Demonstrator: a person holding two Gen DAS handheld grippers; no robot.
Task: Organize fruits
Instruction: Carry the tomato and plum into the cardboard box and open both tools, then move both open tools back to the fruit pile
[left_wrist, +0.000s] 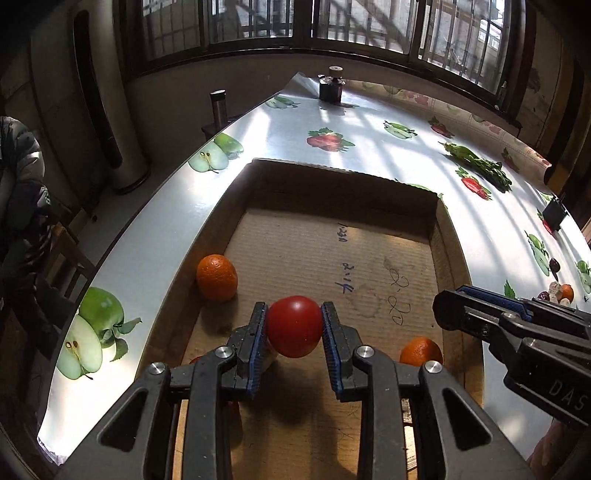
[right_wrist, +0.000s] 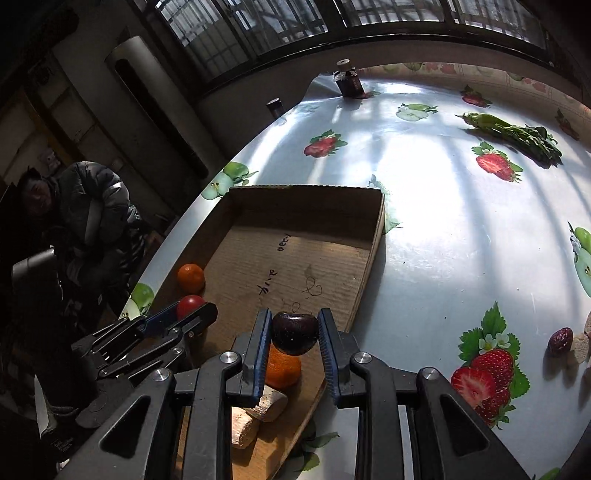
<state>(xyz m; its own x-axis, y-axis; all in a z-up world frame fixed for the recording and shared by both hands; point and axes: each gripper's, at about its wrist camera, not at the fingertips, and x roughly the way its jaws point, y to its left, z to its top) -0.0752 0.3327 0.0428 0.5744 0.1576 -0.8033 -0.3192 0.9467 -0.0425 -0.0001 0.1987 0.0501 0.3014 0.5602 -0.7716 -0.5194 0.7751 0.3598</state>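
Note:
My left gripper is shut on a red tomato, held above the floor of a shallow cardboard tray. An orange lies at the tray's left wall and another orange at its right wall. My right gripper is shut on a dark cherry over the tray's near right part, just above an orange. In the right wrist view the left gripper with its tomato shows at the tray's left side, next to the far orange.
Pale chunks lie in the tray's near end. On the fruit-printed tablecloth lie a bunch of greens, a dark red date and a small pile of items. A dark jar stands at the far edge. A person in a puffer jacket sits left.

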